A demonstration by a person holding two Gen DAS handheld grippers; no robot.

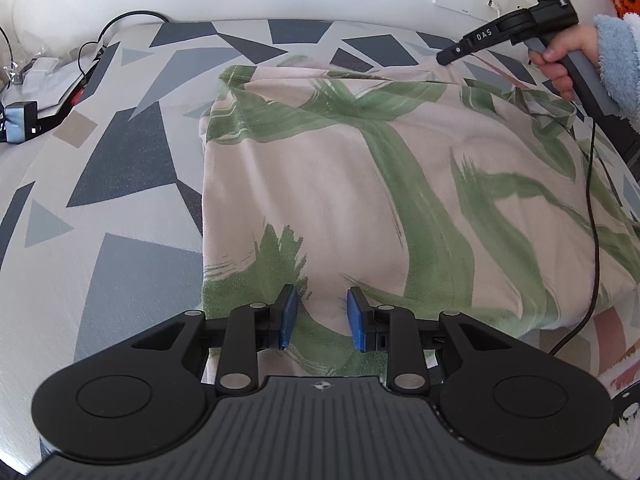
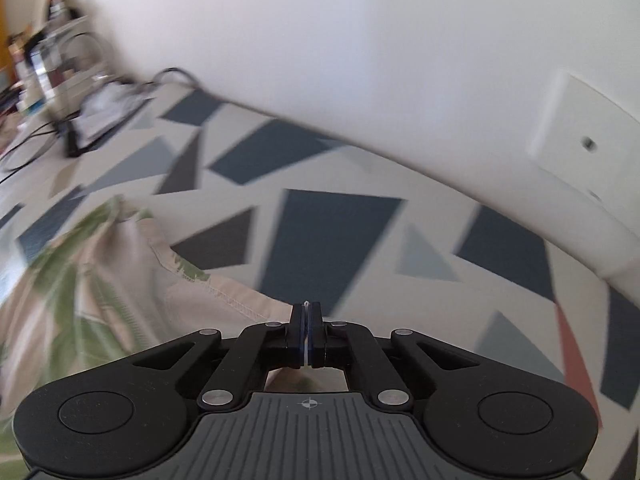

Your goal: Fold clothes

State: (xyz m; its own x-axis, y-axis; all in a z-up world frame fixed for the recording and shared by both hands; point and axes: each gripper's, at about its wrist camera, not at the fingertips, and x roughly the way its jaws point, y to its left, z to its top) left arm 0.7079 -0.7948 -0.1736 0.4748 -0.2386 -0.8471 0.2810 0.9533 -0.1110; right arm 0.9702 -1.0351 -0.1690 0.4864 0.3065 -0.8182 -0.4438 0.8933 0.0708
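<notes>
While a leaf-print garment [image 1: 360,184] is spread on the geometric-patterned bed [image 1: 120,168] beside a white wall [image 2: 360,60], its hem is pinched by the closed right hand-held gripper [image 2: 306,320]; the left hand-held gripper [image 1: 322,316] is held narrowly open over the cloth.

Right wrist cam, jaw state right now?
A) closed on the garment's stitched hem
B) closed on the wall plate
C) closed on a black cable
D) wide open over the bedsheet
A: the right gripper has its pads pressed together with a thin edge of the pink-and-green garment between them.

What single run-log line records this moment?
task: fold clothes | left tool: open over garment | right tool: shut on garment's far edge | surface: patterned sheet
</notes>
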